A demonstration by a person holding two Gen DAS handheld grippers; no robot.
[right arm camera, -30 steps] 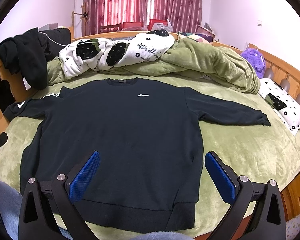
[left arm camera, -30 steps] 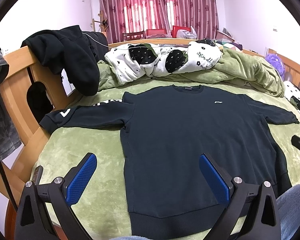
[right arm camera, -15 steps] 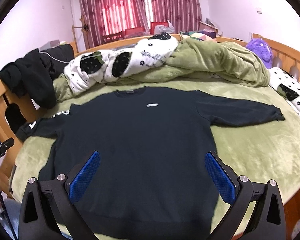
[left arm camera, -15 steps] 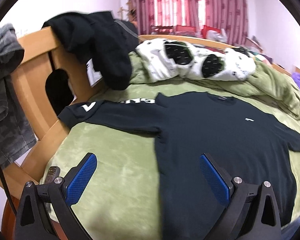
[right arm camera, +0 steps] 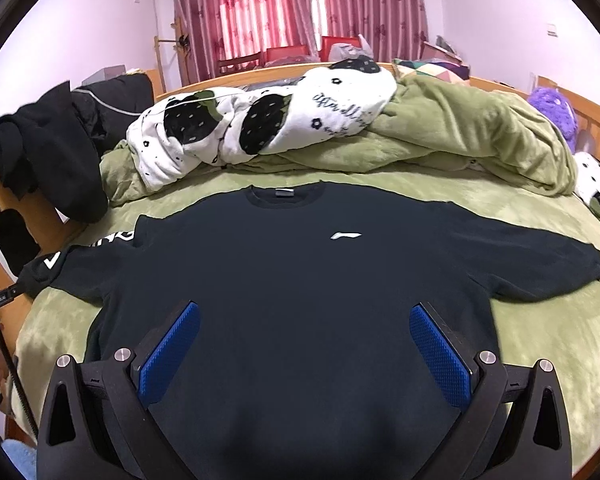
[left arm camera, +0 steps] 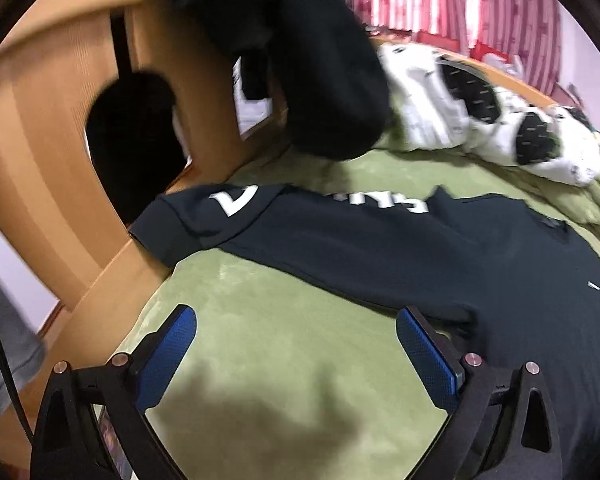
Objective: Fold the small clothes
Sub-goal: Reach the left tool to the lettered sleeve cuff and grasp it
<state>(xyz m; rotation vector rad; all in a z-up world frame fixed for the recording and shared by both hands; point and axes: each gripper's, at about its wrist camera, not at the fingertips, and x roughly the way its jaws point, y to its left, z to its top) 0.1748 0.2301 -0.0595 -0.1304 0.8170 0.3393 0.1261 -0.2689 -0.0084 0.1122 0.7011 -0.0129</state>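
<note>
Over the flat sweatshirt [right arm camera: 300,280], both tongs [left arm camera: 296,344] [right arm camera: 304,340] gape.

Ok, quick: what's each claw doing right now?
Left claw: open, empty, over the sheet near the sweatshirt sleeve.
Right claw: open, empty, over the sweatshirt.

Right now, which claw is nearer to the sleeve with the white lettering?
Left. The left claw hovers open just short of the lettered sleeve. The right claw sits open over the sweatshirt's body, with that sleeve far off to its left.
</note>
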